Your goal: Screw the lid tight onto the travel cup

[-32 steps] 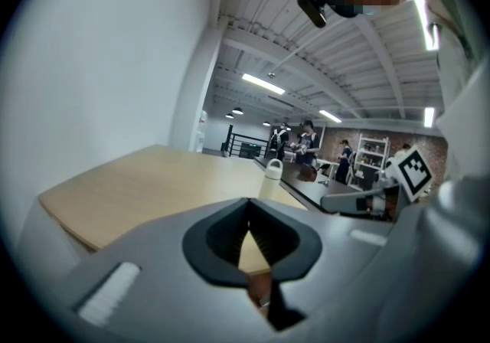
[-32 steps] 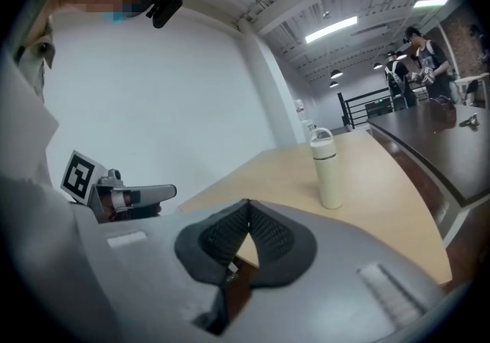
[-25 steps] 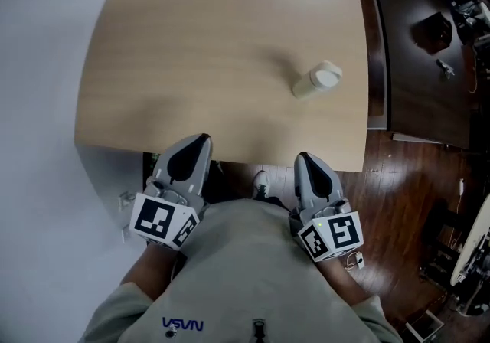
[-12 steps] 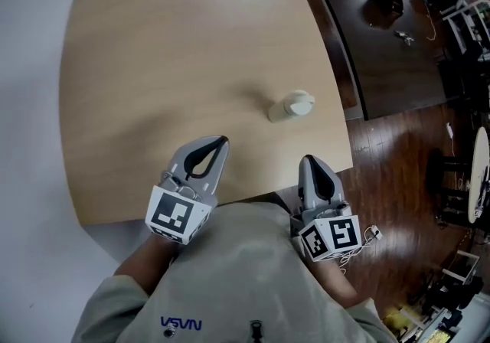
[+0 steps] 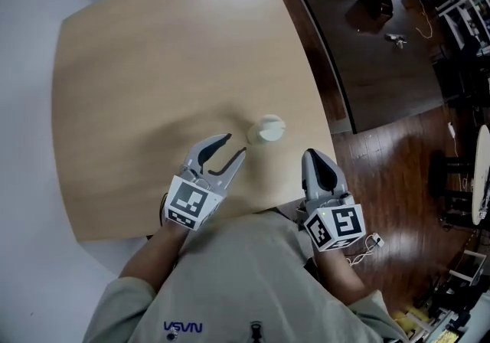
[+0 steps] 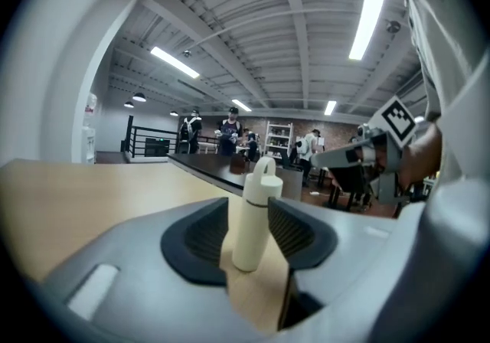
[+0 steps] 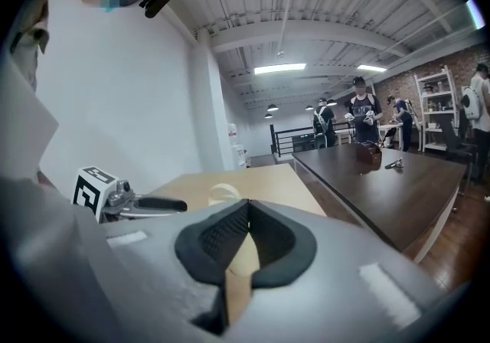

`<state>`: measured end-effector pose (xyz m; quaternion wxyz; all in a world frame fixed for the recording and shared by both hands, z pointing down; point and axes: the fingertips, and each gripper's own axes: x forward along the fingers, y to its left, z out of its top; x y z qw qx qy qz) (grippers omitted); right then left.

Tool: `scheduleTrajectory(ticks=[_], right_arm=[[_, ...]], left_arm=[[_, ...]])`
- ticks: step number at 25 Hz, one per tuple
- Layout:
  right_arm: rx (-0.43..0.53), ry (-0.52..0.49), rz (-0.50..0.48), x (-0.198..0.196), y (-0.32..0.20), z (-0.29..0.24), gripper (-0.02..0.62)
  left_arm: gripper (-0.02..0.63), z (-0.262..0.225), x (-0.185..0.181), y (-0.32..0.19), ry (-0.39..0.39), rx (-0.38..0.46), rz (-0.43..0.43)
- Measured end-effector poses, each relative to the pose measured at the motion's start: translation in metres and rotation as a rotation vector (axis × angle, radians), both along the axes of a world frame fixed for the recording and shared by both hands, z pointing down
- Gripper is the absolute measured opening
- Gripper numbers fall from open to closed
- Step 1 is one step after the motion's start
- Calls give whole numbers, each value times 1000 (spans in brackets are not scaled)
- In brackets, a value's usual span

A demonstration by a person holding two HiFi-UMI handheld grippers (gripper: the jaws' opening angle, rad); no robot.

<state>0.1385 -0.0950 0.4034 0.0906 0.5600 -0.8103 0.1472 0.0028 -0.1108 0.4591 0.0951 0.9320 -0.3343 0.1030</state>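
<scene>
finds the travel cup (image 5: 260, 135) upright on the table (image 5: 153, 66), long axis vertical, lid (image 6: 262, 179) on top. sits just ahead of the left gripper (image 5: 236, 145), the nearer one, jaws opening, pads touching nothing. shows the right gripper (image 5: 315, 158) closed, empty.

— What's between the jaws?
— The left gripper's (image 6: 249, 213) jaws are opening. A cream travel cup (image 6: 249, 236) stands upright on the bench (image 6: 107, 196), seen in the gap, with neither pad pressing it.
— And its lid?
— The lid (image 6: 262, 181) sits on top, loop handle up.
— Anything at the right?
— The right gripper (image 6: 321, 158), its marker cube showing.
</scene>
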Motion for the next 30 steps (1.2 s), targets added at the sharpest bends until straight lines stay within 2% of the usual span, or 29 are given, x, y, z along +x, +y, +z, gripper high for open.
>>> scheduleTrajectory(ticks=[2,9,16,26,30], right_arm=[[4,7,-15,2,-5,-2,-2],[-15,18,-31,20,-19,-4,-2],[-50,33,-87,19,-25,7,-2],[-91,26,-130,10,-24,14,-2],[-88,13,-131,8,-22,15,-2]], left_arm=[[200,13,8,-5,-7,-20,14],[273,43,39,-19,-31,-61,90],[322,66,66,-18,-31,-92,157],[339,91,91,-32,-112,-112,228],[308,93,93,-33,-151,-115,235]])
